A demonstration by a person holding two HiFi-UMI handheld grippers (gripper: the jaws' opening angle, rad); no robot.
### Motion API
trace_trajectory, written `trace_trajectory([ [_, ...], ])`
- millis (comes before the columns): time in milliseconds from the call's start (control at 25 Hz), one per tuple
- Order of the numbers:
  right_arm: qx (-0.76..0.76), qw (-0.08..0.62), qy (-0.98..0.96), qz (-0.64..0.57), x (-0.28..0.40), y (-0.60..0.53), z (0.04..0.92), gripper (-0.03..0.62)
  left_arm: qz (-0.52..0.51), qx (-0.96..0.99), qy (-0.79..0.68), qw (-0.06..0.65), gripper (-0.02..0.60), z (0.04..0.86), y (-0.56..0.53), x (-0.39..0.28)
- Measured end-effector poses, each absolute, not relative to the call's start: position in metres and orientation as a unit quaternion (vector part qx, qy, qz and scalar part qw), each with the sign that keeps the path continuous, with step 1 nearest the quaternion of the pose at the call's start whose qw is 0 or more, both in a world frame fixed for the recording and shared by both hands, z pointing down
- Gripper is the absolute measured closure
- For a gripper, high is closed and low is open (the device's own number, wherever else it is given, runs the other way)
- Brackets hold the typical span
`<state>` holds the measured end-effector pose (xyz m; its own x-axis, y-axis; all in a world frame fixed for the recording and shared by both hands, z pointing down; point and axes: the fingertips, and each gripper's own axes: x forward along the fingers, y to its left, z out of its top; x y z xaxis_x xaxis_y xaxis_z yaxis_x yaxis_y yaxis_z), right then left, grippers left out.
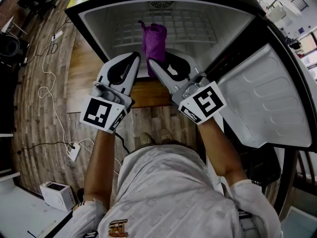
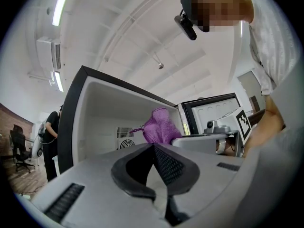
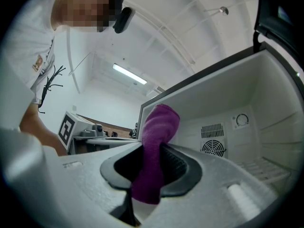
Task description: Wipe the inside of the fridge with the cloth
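Observation:
The purple cloth (image 1: 154, 43) hangs bunched in front of the open fridge (image 1: 99, 21). My right gripper (image 1: 151, 63) is shut on the cloth; in the right gripper view the cloth (image 3: 156, 127) stands up out of the gripper (image 3: 153, 150), between its jaws. My left gripper (image 1: 136, 57) sits close beside it on the left, jaws shut together with nothing between them (image 2: 153, 147). From the left gripper view the cloth (image 2: 161, 126) shows just beyond the jaws, with the right gripper (image 2: 204, 139) next to it. Both grippers are at the fridge mouth.
The fridge's white inside has a wire shelf (image 1: 193, 26), a round fan vent (image 3: 212, 147) and a dial (image 3: 242, 119) on the back wall. Its door (image 1: 267, 98) swings open to the right. Cables and a power strip (image 1: 74, 151) lie on the wooden floor. A person (image 2: 51, 141) stands beyond.

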<state>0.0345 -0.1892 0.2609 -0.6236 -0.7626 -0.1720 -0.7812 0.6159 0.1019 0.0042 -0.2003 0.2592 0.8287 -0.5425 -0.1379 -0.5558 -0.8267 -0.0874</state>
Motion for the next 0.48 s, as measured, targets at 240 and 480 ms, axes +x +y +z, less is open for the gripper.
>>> trace_trajectory([
  [240,-0.430,0.056,0.897,0.082,0.0358,-0.1920,0.2620,0.490,0.052,-0.954,0.288,0.061,0.581,0.2600,-0.2034,0.0055],
  [480,-0.432,0.057,0.896,0.082,0.0360,-0.1928,0.2628,0.490,0.052,-0.954,0.288,0.061,0.581,0.2608,-0.2046,0.0051],
])
